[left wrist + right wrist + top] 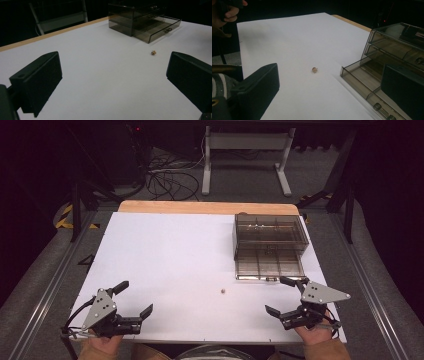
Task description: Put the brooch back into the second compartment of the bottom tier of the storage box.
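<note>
Fingers on both grippers are spread wide with nothing between them. Right gripper [287,295] sits at the near right edge of the table [165,250], left gripper [136,296] at the near left edge, both low over the white top. Target looks like the small brown bead [223,291] lying loose on the table, between the two grippers and slightly ahead of both. Right gripper is clearly nearer; left is well apart from it. In the right gripper view the bead [314,69] lies ahead of the jaws, closer to the left jaw's side than the right, not yet between the pads. In the left gripper view it [153,52] sits far ahead and off toward the right jaw. Bead is roundish, no long axis I can make out, so jaw angle shouldn't matter much. Open bottom drawer [269,262] of the smoky plastic drawer box [270,231] is just ahead of the right fingers, bead just off its front corner. My call: right gripper reaches forward and inward, straddles the bead, then closes.
</note>
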Tool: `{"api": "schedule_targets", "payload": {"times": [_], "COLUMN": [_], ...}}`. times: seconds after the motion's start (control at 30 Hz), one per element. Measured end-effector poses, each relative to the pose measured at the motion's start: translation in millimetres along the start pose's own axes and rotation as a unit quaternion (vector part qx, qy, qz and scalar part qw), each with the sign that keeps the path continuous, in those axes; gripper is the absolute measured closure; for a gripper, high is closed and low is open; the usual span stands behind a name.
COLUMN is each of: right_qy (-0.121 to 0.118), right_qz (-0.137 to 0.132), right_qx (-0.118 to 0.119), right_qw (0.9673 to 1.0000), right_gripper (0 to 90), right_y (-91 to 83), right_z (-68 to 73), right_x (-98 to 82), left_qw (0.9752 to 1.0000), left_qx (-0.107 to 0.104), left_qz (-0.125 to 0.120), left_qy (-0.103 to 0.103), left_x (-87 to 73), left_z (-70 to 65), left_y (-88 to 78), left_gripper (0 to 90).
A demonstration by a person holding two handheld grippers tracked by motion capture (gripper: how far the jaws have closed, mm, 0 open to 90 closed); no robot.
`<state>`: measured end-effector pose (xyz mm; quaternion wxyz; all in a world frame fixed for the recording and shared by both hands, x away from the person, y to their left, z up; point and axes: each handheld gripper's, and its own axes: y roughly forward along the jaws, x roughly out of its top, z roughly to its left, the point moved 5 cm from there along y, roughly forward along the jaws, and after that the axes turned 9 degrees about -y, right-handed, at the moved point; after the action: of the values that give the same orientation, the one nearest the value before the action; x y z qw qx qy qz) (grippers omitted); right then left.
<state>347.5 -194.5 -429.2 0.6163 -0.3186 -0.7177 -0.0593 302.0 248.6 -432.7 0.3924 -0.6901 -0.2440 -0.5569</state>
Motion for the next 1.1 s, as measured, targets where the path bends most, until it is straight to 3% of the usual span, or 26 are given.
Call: {"api": "schedule_targets", "payload": {"times": [0.37,0.73,1.1], "right_qy": [-0.003,-0.001,-0.006], "right_qz": [-0.001,0.032,0.061], "right_qx": [0.012,0.029,0.051], "right_qw": [0.9999,0.9991,0.9968], "right_gripper": [3.6,4.8,6.3], "right_y": [3.9,19.1,44.9], "right_z": [-0.2,-0.3,-1.8], "right_x": [10.1,19.1,29.6], "left_qw": [1.0,1.0,1.0], "left_qx": [0.006,0.009,0.007], "left_qz": [0.002,0.001,0.002], "left_qy": [0.0,0.003,0.001], "left_x": [0.4,0.9,0.1], "left_z": [-0.1,-0.5,-0.1], "left_y": [0.8,0.5,1.7], "left_gripper": [1.1,1.1,1.1]}}
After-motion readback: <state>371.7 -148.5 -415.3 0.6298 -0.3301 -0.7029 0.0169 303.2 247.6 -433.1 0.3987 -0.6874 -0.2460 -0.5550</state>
